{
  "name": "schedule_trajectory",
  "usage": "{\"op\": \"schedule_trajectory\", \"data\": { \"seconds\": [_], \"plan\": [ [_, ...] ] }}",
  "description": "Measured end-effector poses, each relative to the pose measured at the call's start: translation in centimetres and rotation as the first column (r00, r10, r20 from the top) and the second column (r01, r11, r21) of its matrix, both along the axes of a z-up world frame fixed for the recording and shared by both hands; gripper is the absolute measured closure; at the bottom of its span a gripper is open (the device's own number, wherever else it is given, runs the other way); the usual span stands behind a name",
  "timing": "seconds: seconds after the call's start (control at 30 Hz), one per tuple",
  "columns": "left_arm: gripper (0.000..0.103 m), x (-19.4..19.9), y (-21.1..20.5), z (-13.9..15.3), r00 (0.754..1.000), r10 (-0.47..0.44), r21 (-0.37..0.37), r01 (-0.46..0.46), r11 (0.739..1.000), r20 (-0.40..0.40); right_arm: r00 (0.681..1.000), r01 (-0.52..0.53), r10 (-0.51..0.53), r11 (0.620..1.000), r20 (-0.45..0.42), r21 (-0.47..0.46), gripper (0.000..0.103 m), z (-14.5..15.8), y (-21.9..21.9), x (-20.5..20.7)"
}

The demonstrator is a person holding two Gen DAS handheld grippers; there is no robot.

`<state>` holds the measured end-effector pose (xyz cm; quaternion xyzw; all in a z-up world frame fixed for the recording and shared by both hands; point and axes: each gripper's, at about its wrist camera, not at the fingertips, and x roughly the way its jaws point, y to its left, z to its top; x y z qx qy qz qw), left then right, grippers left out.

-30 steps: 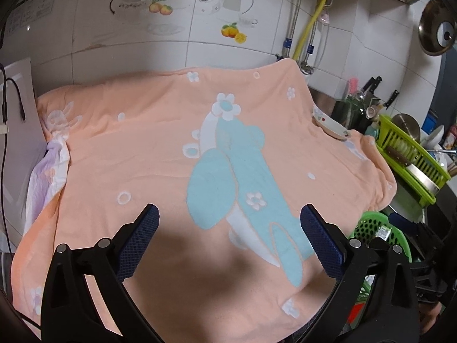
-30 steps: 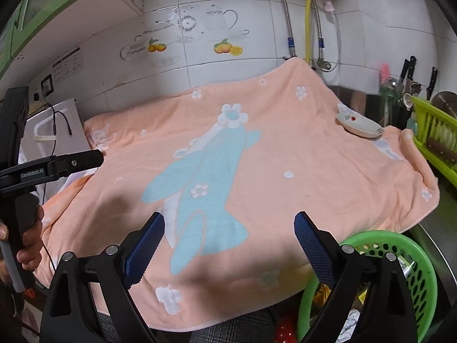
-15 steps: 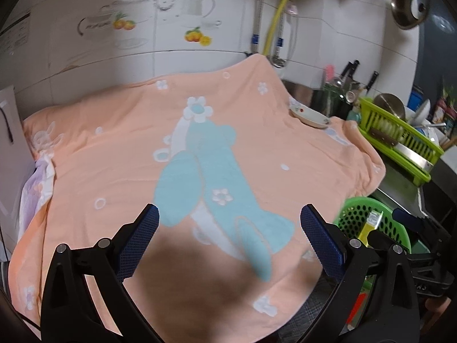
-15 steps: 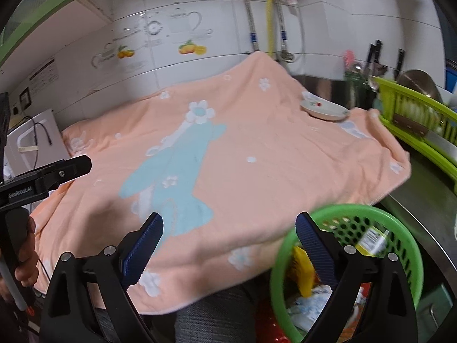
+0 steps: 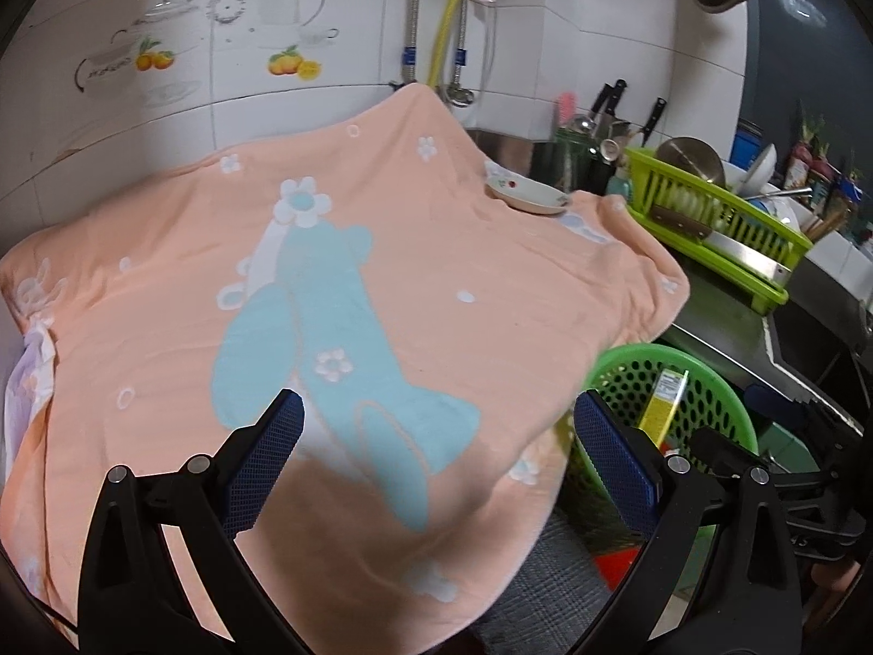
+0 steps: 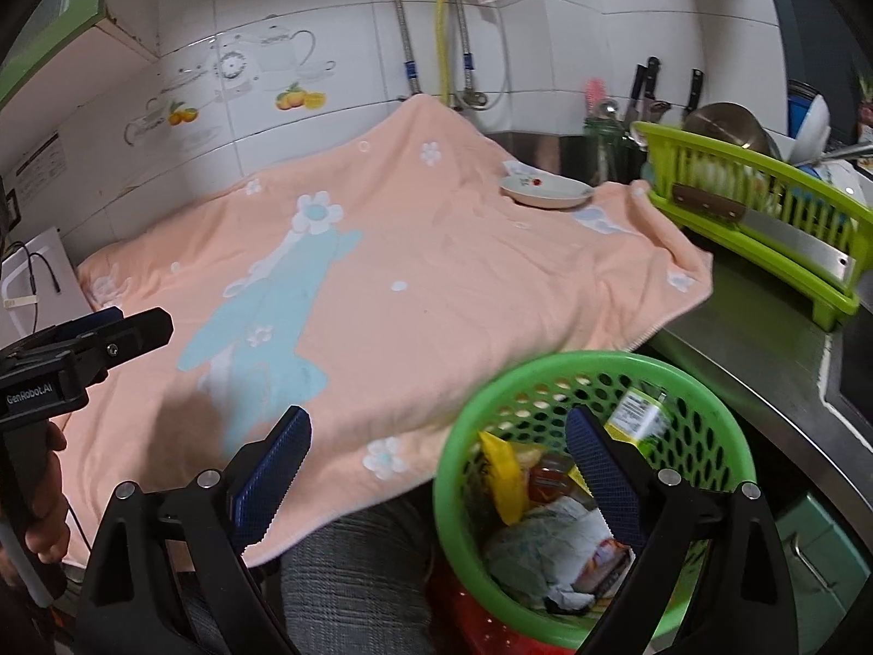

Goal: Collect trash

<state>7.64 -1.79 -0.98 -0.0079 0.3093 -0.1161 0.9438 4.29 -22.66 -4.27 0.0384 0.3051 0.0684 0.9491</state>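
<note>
A green perforated trash basket (image 6: 704,398) stands at the counter's front right edge, holding crumpled paper (image 6: 540,551), a yellow wrapper (image 6: 502,475) and a green-labelled packet (image 6: 635,415). It also shows in the left wrist view (image 5: 725,398). My right gripper (image 6: 436,469) is open and empty, just left of and above the basket. My left gripper (image 5: 436,453) is open and empty over the peach towel (image 5: 382,295) that covers the counter. The left gripper also shows at the left edge of the right wrist view (image 6: 87,349).
A small white dish (image 6: 545,191) sits on the towel's far right corner. A green dish rack (image 6: 764,218) with plates and a cleaver stands right of it. Knives and utensils (image 5: 605,125) stand by the tiled wall. A steel counter (image 6: 764,338) runs beside the basket.
Both grippers have swung to the right. The green basket has come much further into both views, and its trash now shows between my right fingers.
</note>
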Motion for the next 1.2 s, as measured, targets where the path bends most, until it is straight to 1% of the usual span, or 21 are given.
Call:
{"op": "schedule_trajectory", "data": {
  "seconds": [0.3,0.5,0.9,1.2],
  "plan": [
    [0.005,-0.1,-1.2,-0.1,1.000,-0.018,0.000,0.018,1.000,-0.006,0.999,0.050,-0.050,0.999,-0.010,-0.013,0.012,0.0,-1.5,-0.9],
    [0.005,-0.2,-2.3,-0.4,0.999,-0.037,0.017,0.037,0.999,-0.007,0.997,0.078,-0.078,0.996,-0.010,-0.034,0.011,0.1,-1.9,-1.4],
    [0.005,-0.4,-3.2,0.0,0.999,-0.032,0.051,0.031,0.998,0.021,0.992,0.122,-0.122,0.991,-0.008,-0.047,0.011,0.6,-2.8,-1.9],
    [0.005,-0.4,-3.4,-0.2,0.999,-0.035,0.053,0.034,0.998,0.017,0.989,0.148,-0.149,0.987,-0.006,-0.063,0.011,0.9,-3.2,-2.1]
  ]
}}
